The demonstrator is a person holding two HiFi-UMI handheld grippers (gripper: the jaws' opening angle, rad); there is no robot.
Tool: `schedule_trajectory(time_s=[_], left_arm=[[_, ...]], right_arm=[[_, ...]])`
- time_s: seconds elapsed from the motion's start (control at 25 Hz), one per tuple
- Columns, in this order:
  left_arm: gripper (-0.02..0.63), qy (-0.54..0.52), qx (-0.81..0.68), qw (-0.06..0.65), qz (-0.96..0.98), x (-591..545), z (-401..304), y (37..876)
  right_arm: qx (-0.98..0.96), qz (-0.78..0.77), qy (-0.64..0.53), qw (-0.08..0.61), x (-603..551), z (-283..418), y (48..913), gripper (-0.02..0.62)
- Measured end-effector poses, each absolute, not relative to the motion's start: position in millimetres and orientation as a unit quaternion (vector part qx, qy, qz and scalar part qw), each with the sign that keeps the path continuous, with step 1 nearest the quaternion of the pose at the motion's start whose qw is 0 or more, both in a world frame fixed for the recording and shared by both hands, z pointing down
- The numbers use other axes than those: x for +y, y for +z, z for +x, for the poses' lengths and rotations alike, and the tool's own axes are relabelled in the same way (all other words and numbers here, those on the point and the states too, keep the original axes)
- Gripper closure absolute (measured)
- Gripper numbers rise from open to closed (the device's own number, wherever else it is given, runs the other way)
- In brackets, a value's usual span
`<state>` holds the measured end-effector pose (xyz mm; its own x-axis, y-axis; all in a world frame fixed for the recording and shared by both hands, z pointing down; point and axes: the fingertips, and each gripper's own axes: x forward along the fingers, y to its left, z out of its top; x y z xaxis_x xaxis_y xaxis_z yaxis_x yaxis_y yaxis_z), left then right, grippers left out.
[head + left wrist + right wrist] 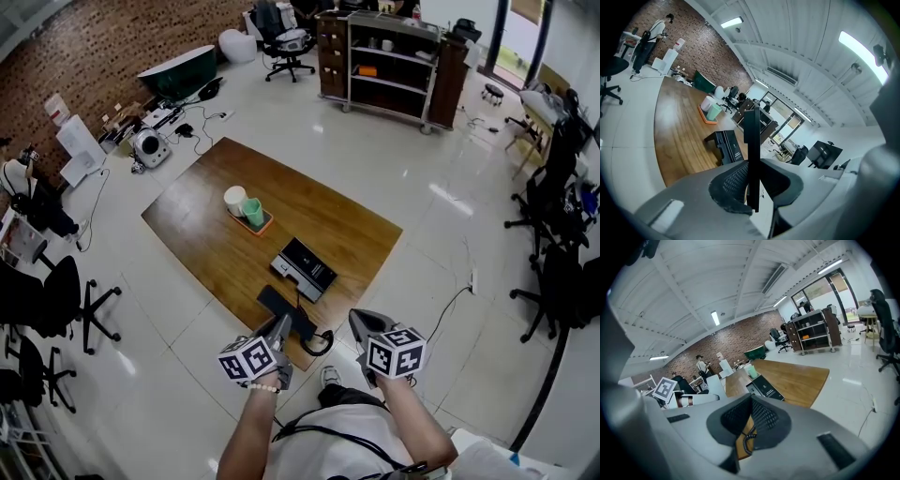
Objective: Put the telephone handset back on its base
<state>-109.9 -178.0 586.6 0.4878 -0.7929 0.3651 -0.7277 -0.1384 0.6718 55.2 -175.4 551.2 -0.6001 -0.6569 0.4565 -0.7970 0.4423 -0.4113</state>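
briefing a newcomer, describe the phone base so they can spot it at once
Find the big brown wooden table. Toward its near edge, apart from the orange tray of cups, sits the black rectangular telephone base, the only boxy thing with a silvery end.

Brick wall (94, 47), glossy white floor (450, 187) — dark shelving (389, 61), office chairs (56, 300)

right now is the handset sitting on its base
No, the handset is clamped edge-on in the left gripper, while the base sits apart from it on the table.
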Motion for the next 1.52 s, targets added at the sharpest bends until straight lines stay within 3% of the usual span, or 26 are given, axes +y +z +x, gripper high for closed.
schedule_trajectory(time_s=[0.44,1.52], left_arm=[[0.537,-0.095,-0.469,0.438,0.761,-223,-109,586],[0.537,-0.155,-0.411,0.500,0.746,-292,-114,676]], right_arm=[[-0.848,0.414,0.307,0.125,-195,49,555,0.583],[-0.848,0.393,0.323,0.148,-234,34,601,0.583]])
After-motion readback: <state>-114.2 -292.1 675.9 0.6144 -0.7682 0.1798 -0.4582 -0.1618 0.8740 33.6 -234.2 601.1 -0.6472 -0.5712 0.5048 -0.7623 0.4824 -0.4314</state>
